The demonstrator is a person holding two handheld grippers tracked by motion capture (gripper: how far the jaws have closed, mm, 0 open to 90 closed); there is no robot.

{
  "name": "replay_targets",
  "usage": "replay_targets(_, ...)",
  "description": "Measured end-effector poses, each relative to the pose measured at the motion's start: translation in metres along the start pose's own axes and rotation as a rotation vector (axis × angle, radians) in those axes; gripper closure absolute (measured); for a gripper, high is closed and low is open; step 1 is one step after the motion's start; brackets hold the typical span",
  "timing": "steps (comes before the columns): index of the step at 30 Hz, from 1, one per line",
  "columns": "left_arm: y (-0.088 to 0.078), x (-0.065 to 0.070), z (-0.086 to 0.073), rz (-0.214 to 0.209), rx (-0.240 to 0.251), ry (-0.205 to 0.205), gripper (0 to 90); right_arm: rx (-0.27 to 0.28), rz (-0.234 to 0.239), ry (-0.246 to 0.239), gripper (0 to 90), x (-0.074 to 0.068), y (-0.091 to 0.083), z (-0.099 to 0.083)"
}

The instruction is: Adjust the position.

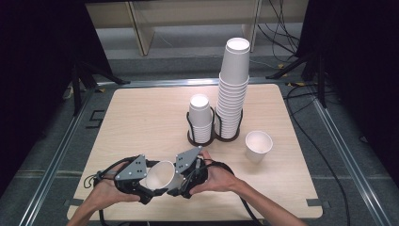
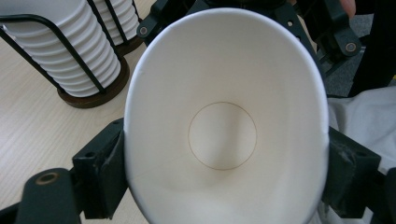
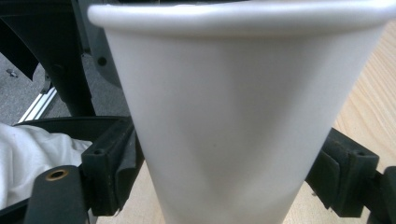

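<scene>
Looking down from the high view, I see the left hand-held gripper (image 1: pixel 149 184) and the right hand-held gripper (image 1: pixel 181 182) meeting on one paper cup (image 1: pixel 160 176) at the near edge of the surface (image 1: pixel 141 117). Behind it stand a short cup stack (image 1: pixel 201 117) and a tall cup stack (image 1: pixel 233 89) in a wire holder (image 1: pixel 214 134), with a single cup (image 1: pixel 258 146) to their right. From the left gripper view, the paper cup (image 2: pixel 224 116) faces me mouth-first, both jaws pressed against its rim sides. From the right gripper view, the jaws clamp the paper cup (image 3: pixel 233 116) by its wall.
</scene>
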State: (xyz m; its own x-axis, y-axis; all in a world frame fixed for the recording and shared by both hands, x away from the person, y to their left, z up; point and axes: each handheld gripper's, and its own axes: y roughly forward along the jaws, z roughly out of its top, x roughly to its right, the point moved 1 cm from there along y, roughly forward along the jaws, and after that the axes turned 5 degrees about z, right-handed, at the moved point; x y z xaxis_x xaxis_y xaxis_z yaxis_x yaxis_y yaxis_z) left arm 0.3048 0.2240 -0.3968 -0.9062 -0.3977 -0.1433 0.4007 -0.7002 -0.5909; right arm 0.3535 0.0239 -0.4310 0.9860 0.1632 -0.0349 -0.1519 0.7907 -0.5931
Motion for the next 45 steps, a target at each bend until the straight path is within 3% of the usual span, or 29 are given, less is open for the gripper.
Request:
replay_targets(2,0.0,-0.001,0.0,0.001,-0.007,0.007,16.3,-0.002,0.001,0.0,22.5,0.0,0.0,0.0)
replay_targets(7,0.0,-0.001,-0.001,0.0,0.035,-0.02,14.8,0.016,0.01,0.016,23.2,0.0,0.0,-0.002)
replay_targets(14,0.002,-0.004,-0.004,-0.014,0.094,-0.069,12.3,0.038,-0.013,0.018,23.7,-0.001,-0.005,-0.003)
replay_targets(20,0.002,-0.004,-0.005,0.004,0.112,-0.075,12.9,0.034,-0.019,0.027,24.3,0.0,-0.006,-0.008)
replay_targets(26,-0.002,-0.006,-0.008,0.029,0.185,-0.103,13.3,0.049,-0.036,0.049,24.4,0.002,-0.014,-0.013)
replay_targets(31,-0.017,-0.014,-0.009,0.057,0.28,-0.168,14.9,0.059,-0.083,0.087,24.2,0.008,-0.023,-0.025)
replay_targets(32,-0.018,-0.016,-0.01,0.053,0.307,-0.183,14.9,0.065,-0.102,0.072,24.1,0.01,-0.024,-0.028)
replay_targets(37,-0.023,-0.021,-0.015,0.093,0.331,-0.221,14.9,0.134,-0.16,0.162,23.7,0.012,-0.03,-0.038)
replay_targets(41,-0.021,-0.024,-0.02,0.133,0.394,-0.262,14.9,0.209,-0.236,0.196,23.6,0.017,-0.031,-0.045)
replay_targets(43,-0.021,-0.024,-0.023,0.167,0.407,-0.279,14.9,0.228,-0.255,0.245,23.5,0.016,-0.03,-0.049)
replay_targets(45,-0.022,-0.024,-0.025,0.191,0.407,-0.291,14.8,0.241,-0.273,0.248,23.4,0.019,-0.031,-0.052)
